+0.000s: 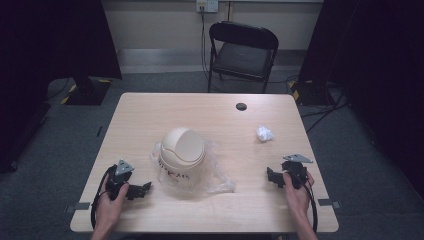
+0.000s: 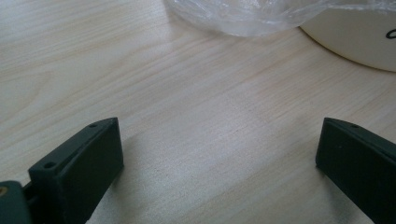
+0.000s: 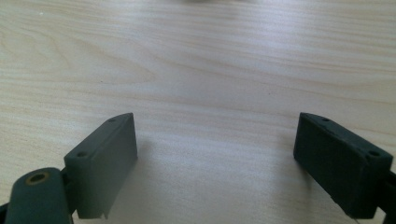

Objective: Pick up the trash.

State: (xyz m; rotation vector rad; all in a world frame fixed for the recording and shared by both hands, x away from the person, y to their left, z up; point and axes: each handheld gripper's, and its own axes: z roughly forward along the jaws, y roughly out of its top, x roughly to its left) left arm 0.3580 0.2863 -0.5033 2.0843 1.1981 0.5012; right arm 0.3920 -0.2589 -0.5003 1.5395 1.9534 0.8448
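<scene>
A cream domed bin [image 1: 181, 152] with a swing lid stands mid-table, black writing on its side, with a clear plastic bag [image 1: 218, 172] bunched around its base. A crumpled white wad [image 1: 264, 133] lies to the right of it. My left gripper [image 1: 144, 189] rests on the table left of the bin, held by a hand, jaws wide apart over bare wood. The left gripper view catches the bin's [image 2: 359, 39] lower edge and the bag [image 2: 243, 16] just ahead. My right gripper [image 1: 270, 176] rests right of the bin, open, with nothing between its jaws.
The light wooden table [image 1: 150, 112] has a dark cable hole [image 1: 241, 106] near its far edge. A black folding chair [image 1: 242, 52] stands behind the table. Cables trail from both grippers toward the near edge.
</scene>
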